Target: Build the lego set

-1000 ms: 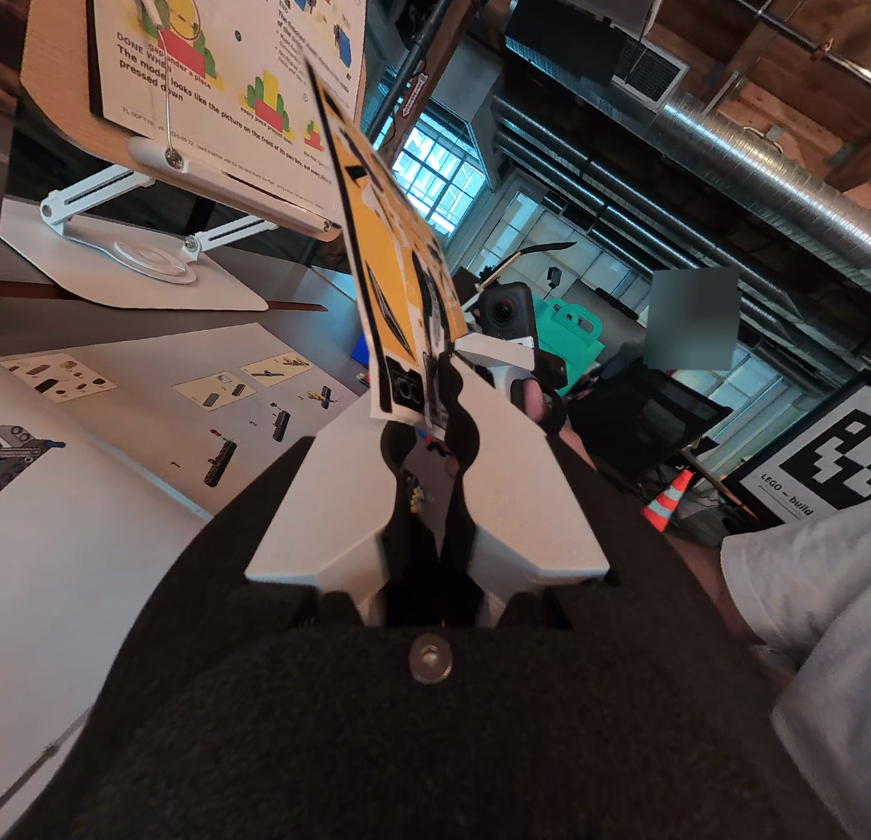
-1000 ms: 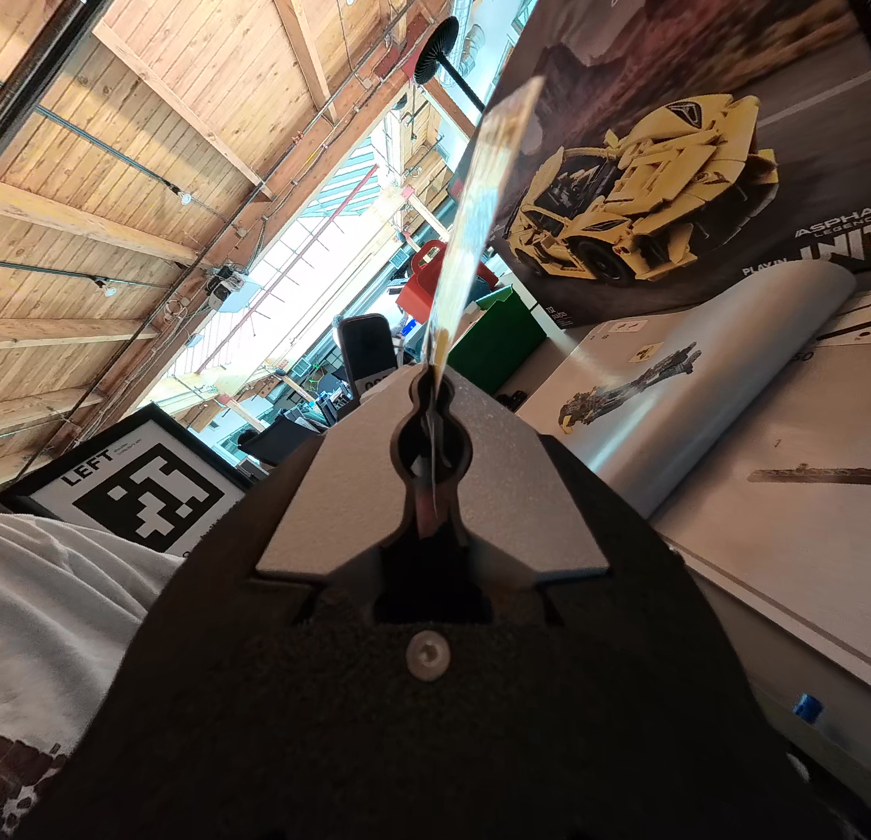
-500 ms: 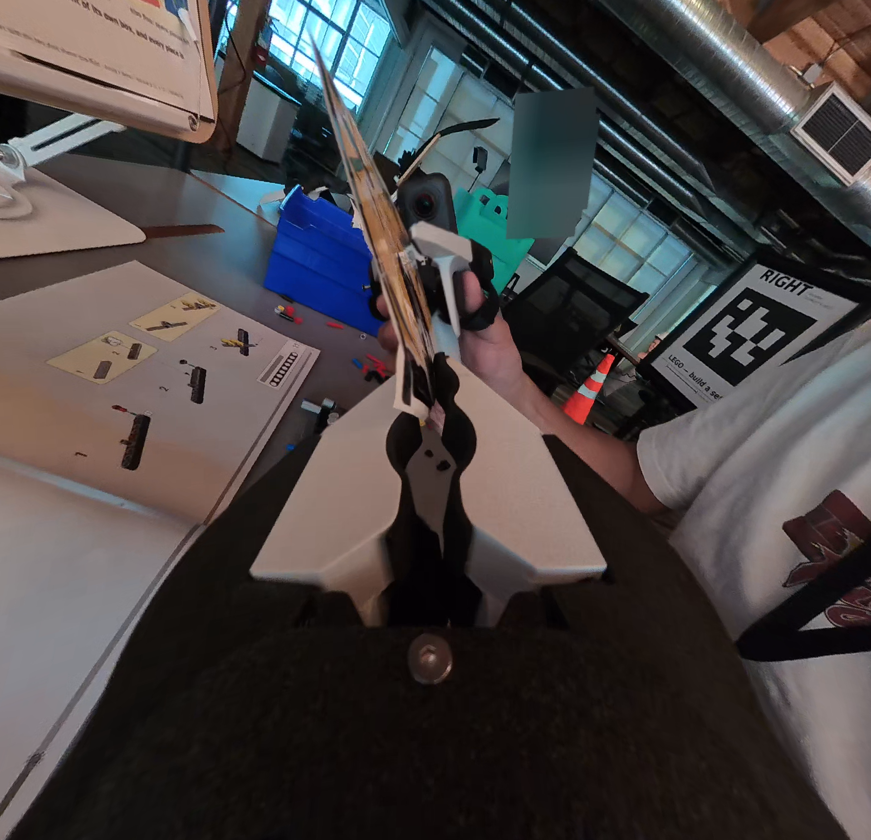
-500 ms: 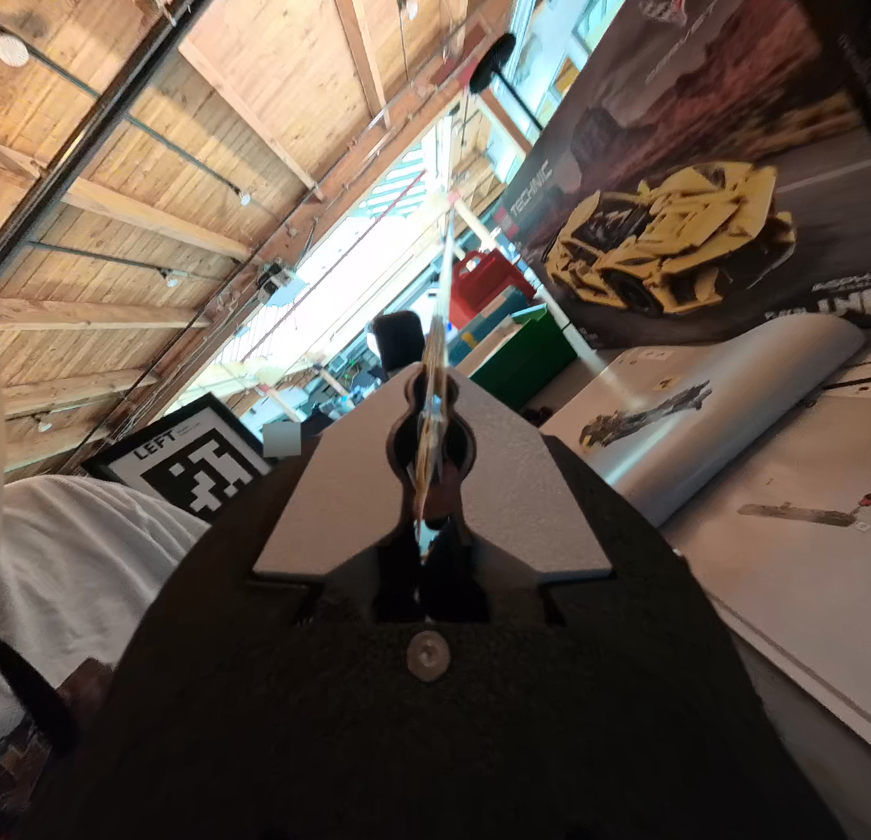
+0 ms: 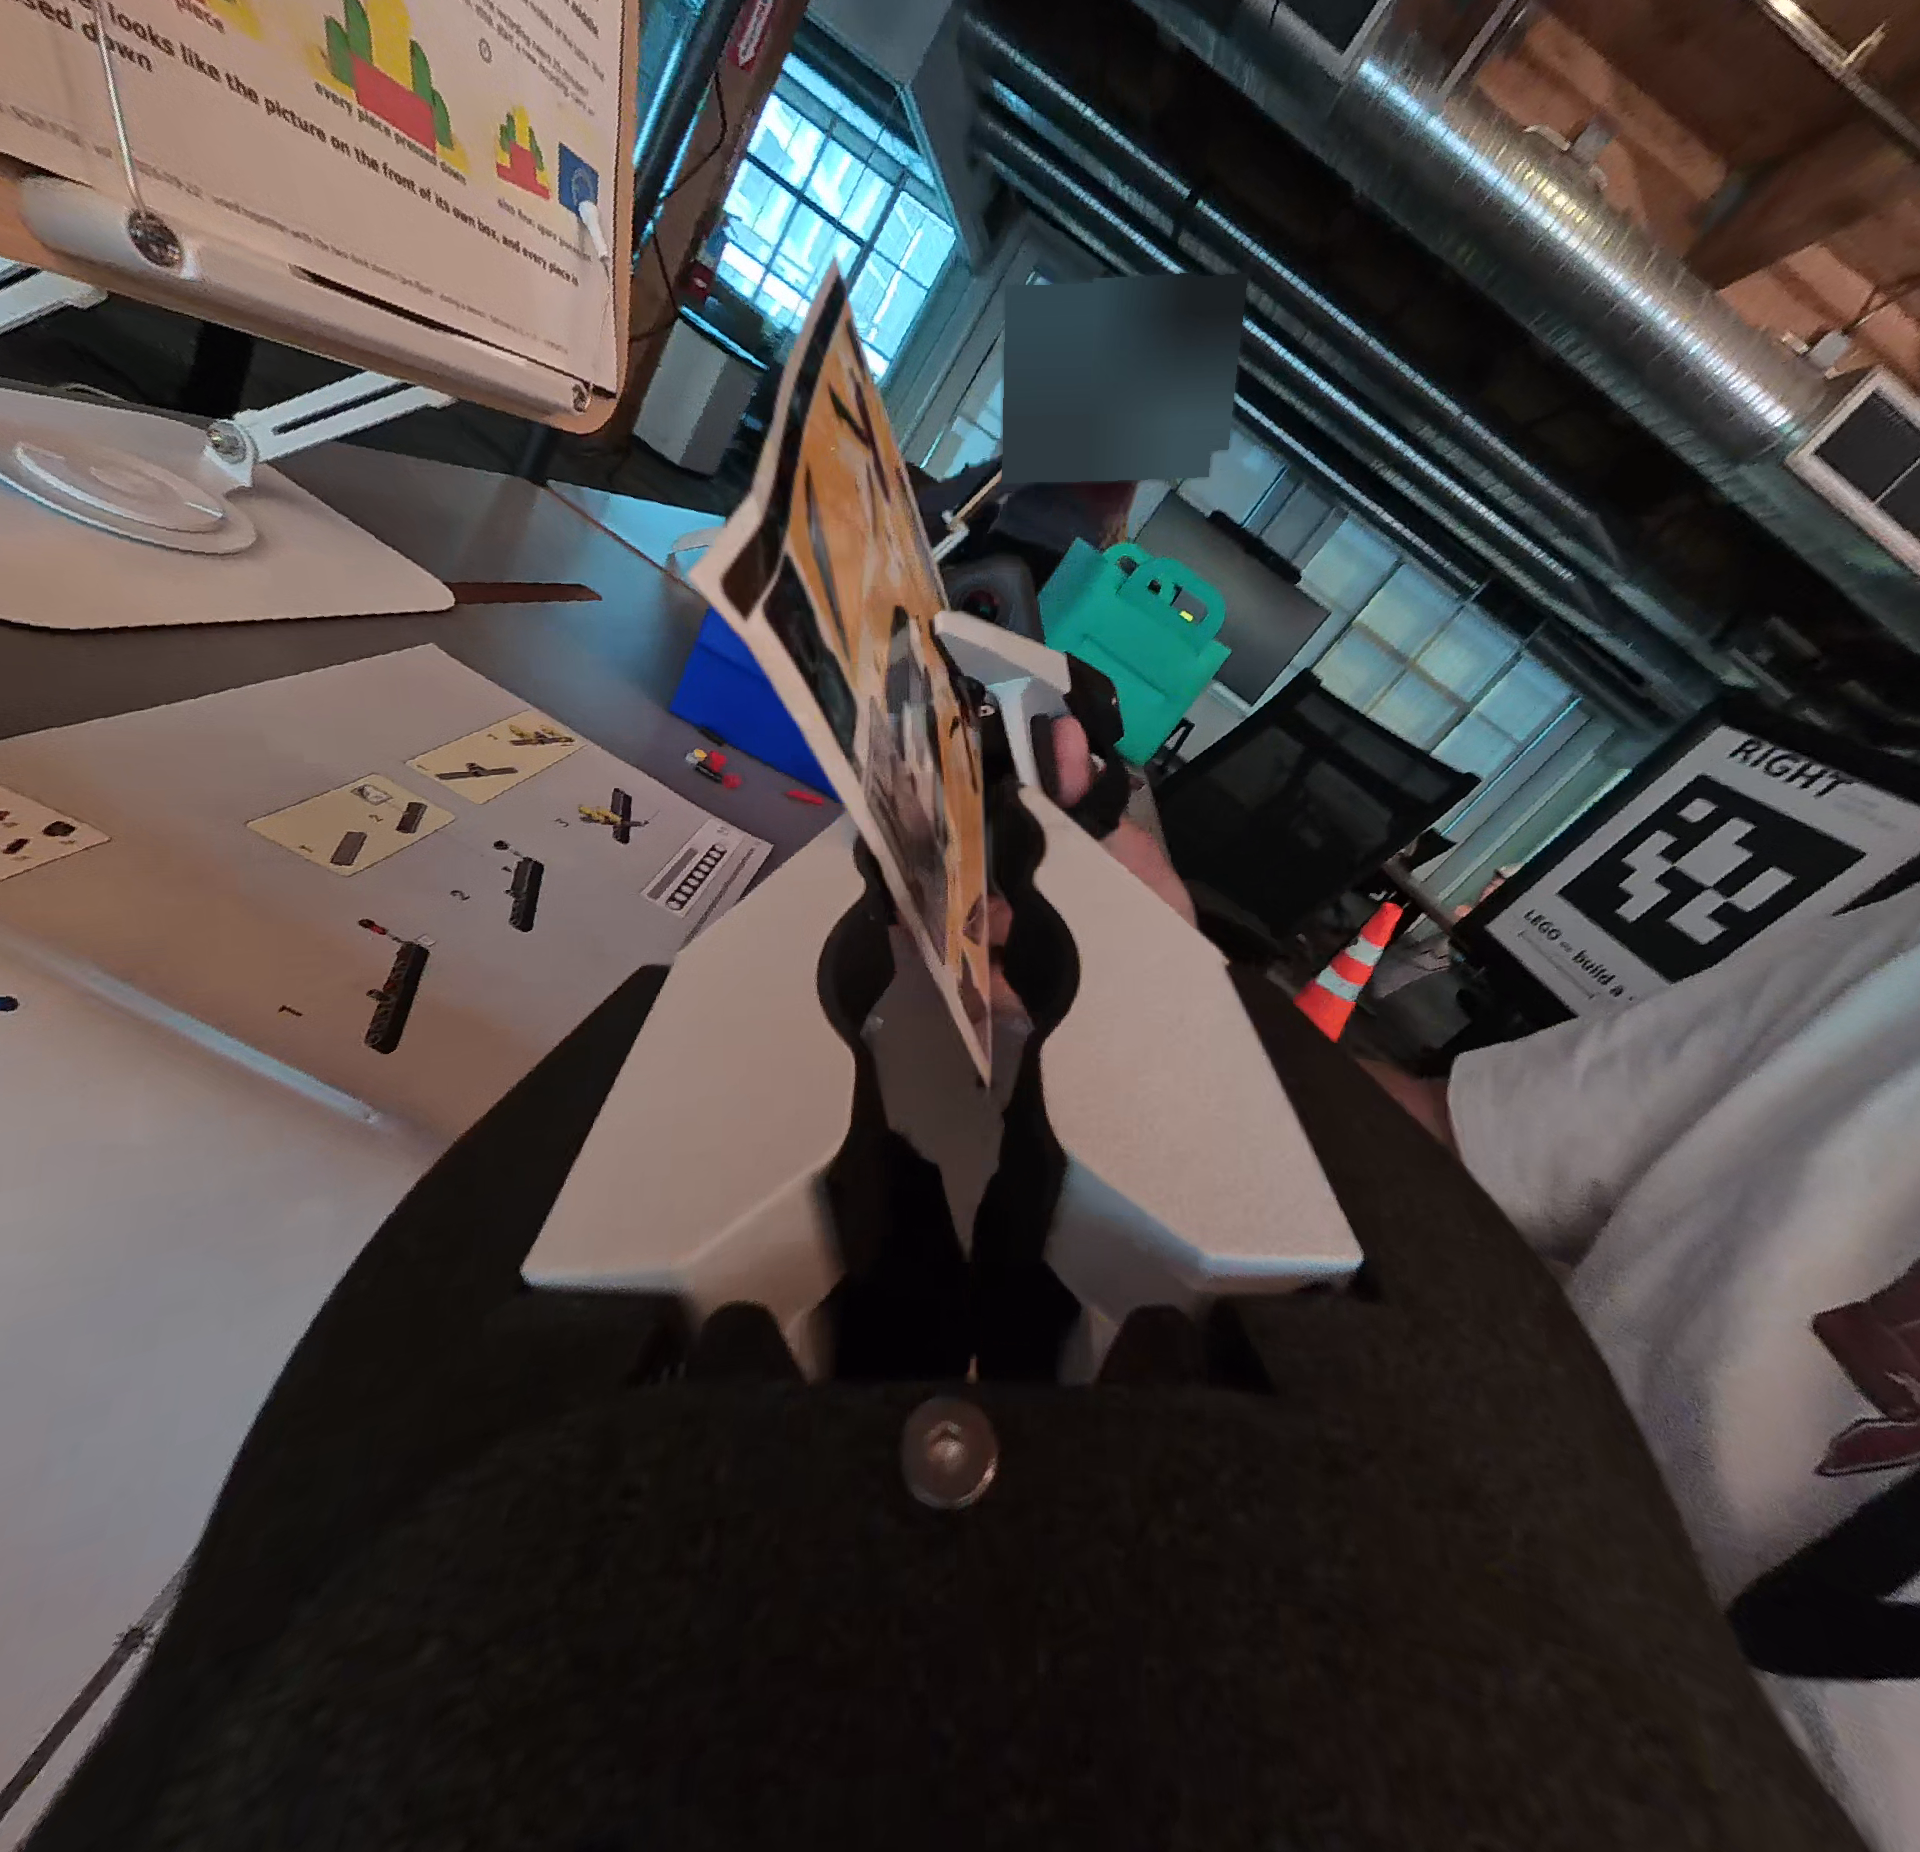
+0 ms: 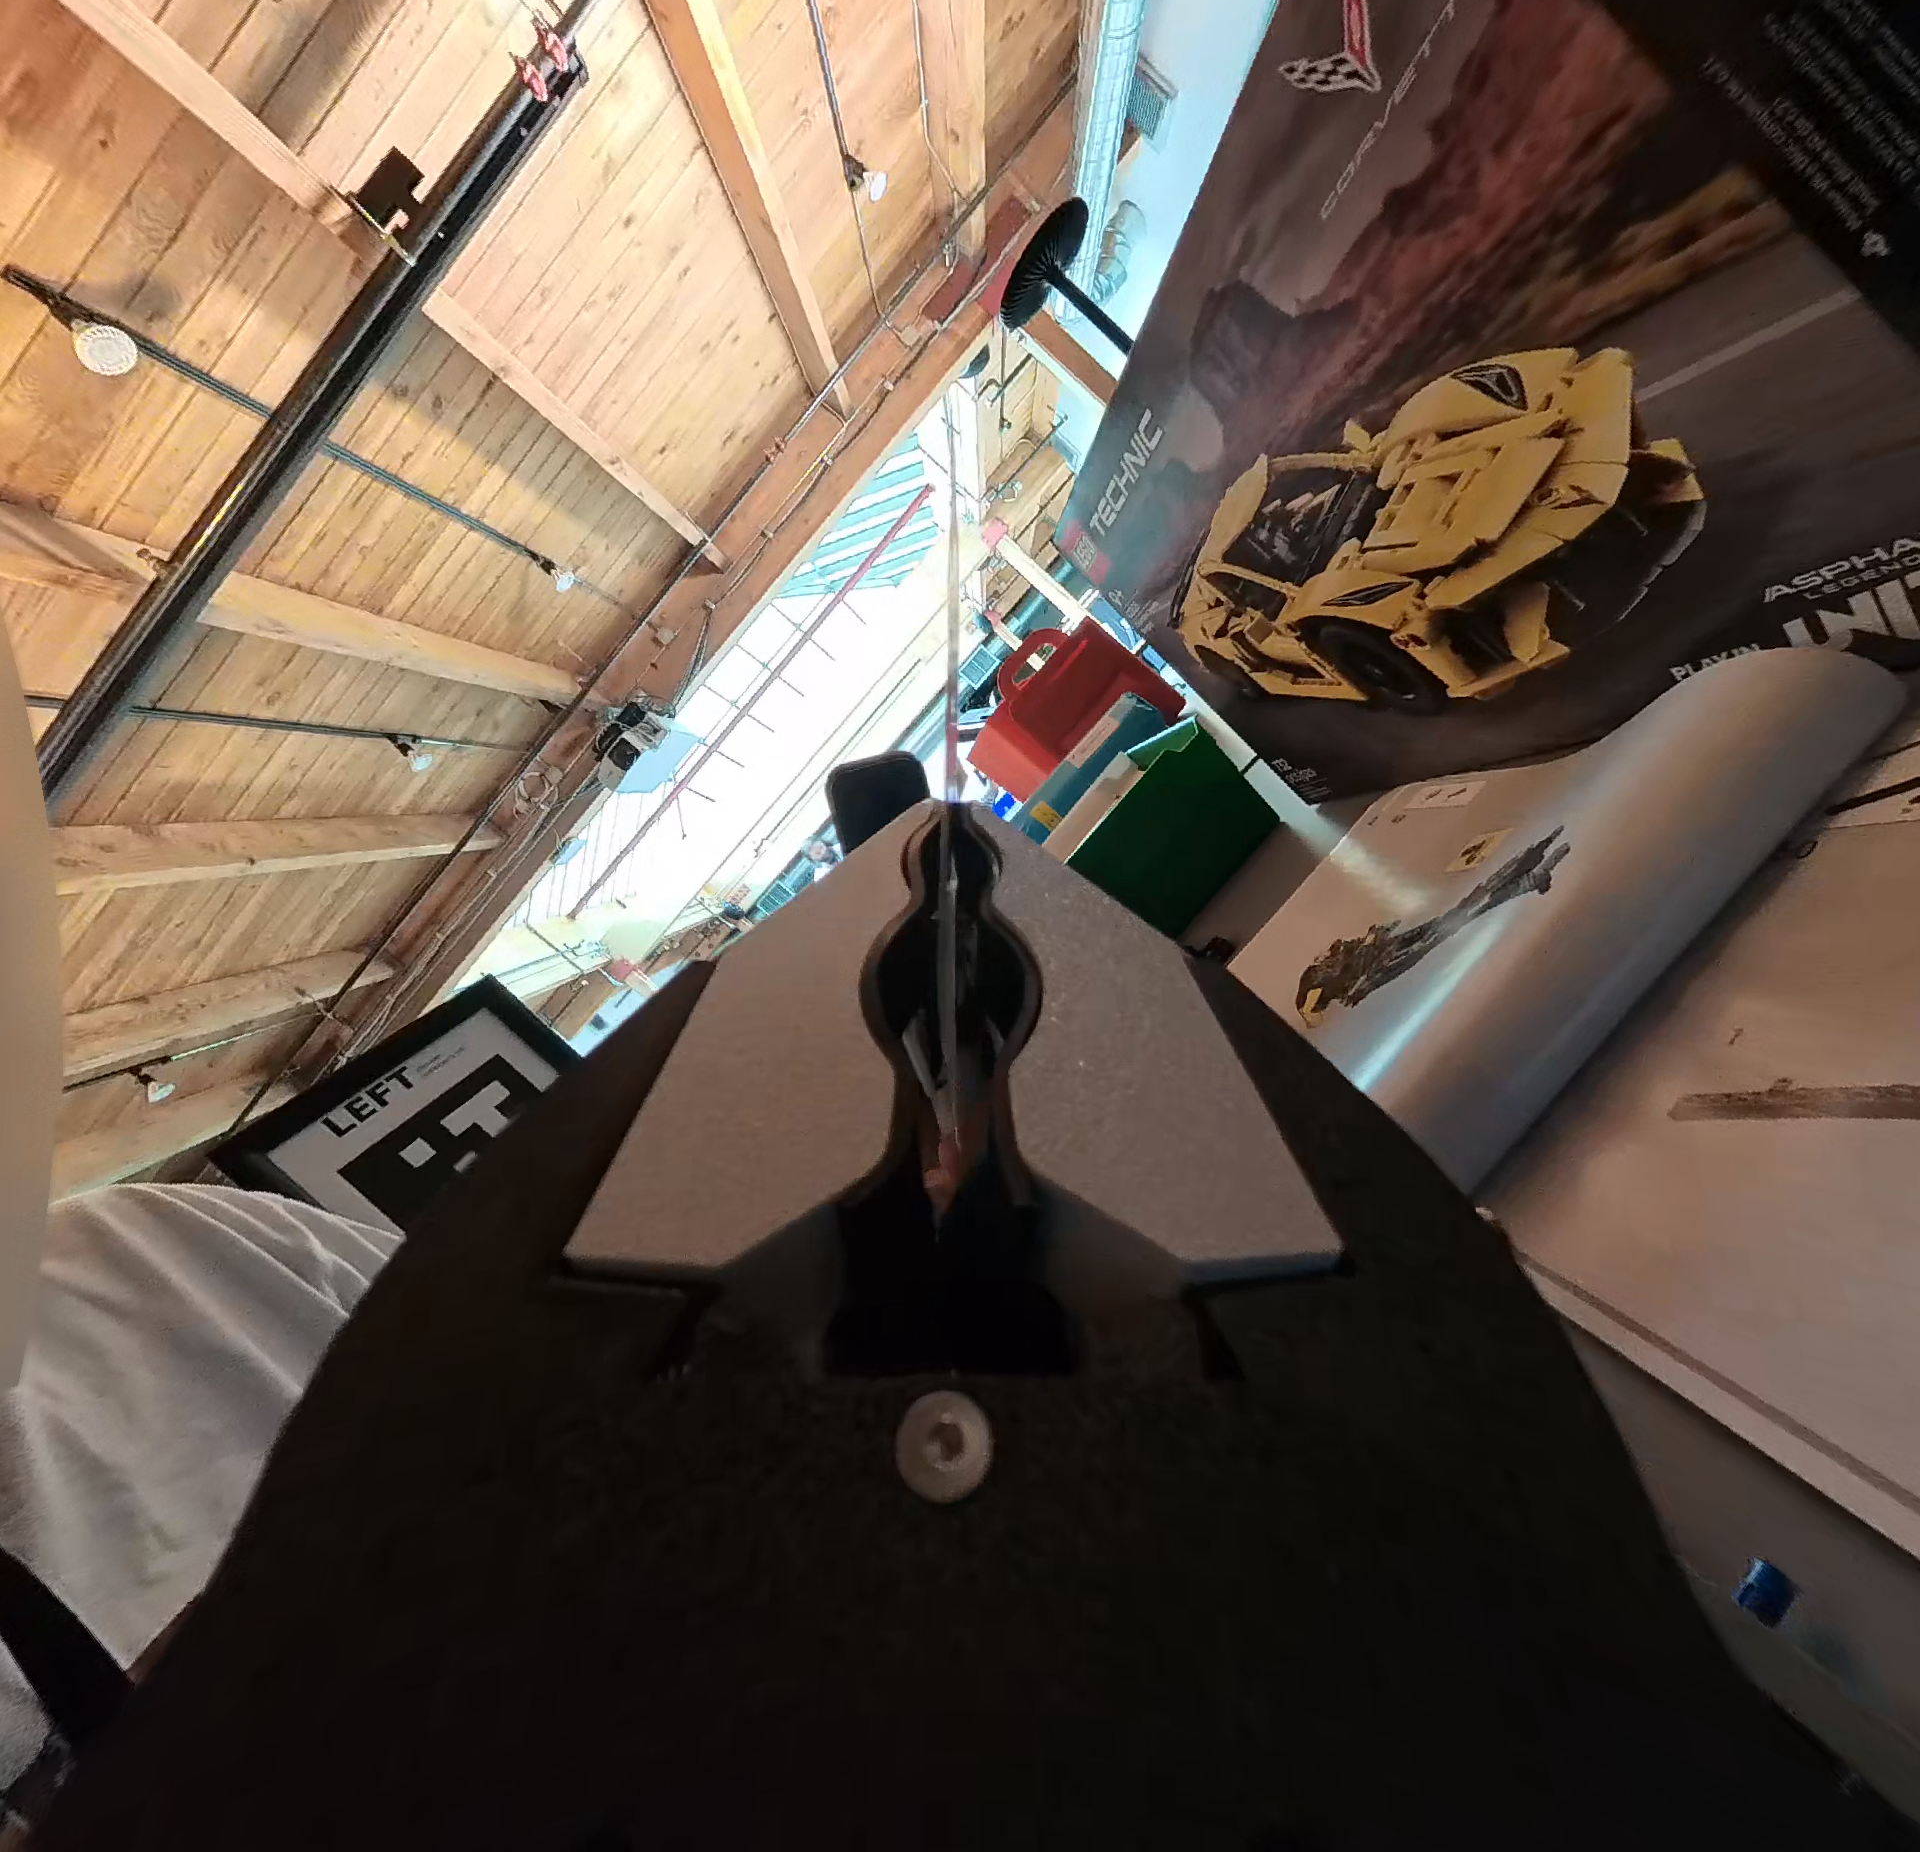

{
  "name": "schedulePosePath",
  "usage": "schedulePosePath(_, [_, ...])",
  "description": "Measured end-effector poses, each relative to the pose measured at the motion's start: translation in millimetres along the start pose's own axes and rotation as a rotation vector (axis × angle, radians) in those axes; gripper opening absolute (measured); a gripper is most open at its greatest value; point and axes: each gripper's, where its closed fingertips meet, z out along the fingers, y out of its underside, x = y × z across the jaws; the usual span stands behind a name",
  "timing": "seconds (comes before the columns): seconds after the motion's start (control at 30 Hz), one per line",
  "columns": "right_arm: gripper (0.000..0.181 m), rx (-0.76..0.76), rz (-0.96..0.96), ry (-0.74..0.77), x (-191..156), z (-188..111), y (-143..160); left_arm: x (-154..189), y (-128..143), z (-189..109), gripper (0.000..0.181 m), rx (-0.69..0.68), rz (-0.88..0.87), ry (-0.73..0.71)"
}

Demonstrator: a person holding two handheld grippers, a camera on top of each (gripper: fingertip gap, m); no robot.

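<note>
Yellow-and-black sticker sheet stands clamped between the left tongs, raised above the bench. Right tongs pinch the same sheet, seen edge-on. Beyond lie the open instruction booklet and blue bin

Your left gripper, right gripper: pale grey wedge fingers, black felt-textured body, central silver screw; you wear white sleeve
</note>
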Motion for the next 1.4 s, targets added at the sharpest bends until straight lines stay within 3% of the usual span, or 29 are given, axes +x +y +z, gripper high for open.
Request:
schedulePosePath(0.07, [0.000,-0.014,-0.020,0.010,0,1,1,-3,1,2,0.004,0.010,0.012,-0.025])
schedulePosePath(0.57, [0.000,-0.049,-0.096,0.060,2,2,5,-11,-2,-1,0.000,0.030,0.017,-0.087])
schedulePosePath(0.87, [0.000,-0.095,-0.438,0.207,-3,1,1,-12,-7,-7,0.000,0.028,0.003,-0.114])
schedulePosePath(1.0, [0.032,-0.019,-0.690,0.349,-12,-17,-27,-9,-10,-9,0.000,0.040,-0.028,-0.091])
schedulePosePath(1.03, [0.032,-0.018,-0.801,0.386,-20,-19,-30,-9,-12,-10,0.000,0.049,-0.034,-0.089])
schedulePosePath(1.13, [0.021,-0.105,-1.017,0.399,-39,-5,-4,-6,-13,-11,0.000,0.059,-0.050,-0.059])
schedulePosePath(1.23, [0.029,-0.224,-1.096,0.410,-30,12,30,1,-11,-9,0.000,0.044,-0.061,-0.010])
schedulePosePath(1.4, [0.049,-0.359,-0.989,0.373,-15,17,51,11,-2,-2,0.000,-0.005,-0.031,0.040])
